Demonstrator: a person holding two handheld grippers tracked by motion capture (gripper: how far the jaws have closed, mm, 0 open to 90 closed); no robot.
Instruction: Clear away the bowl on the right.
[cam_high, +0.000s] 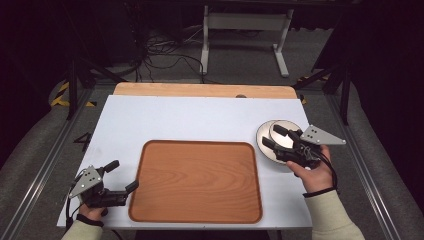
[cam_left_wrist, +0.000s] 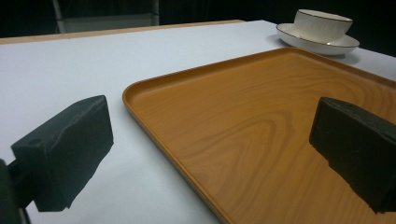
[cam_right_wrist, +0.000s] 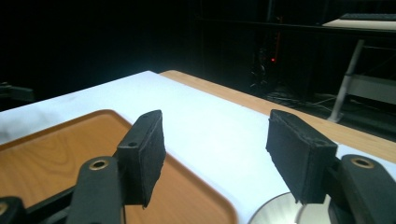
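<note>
Here the right gripper (cam_high: 280, 136) hovers at the right of the high view over a white cup (cam_left_wrist: 322, 24) on its saucer (cam_left_wrist: 343, 45), jaws spread with nothing between them. At lower left, the left gripper (cam_high: 122, 176) rests wide open beside the wooden tray (cam_high: 200, 180).

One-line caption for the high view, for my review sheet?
Right tool open above cup and saucer; left tool open beside the empty wooden tray.

One wooden tray (cam_high: 196, 181) lies on the worktop (cam_high: 165, 120). One white cup (cam_left_wrist: 322, 24) sits on one saucer (cam_left_wrist: 317, 43). Two grippers are in view.
</note>
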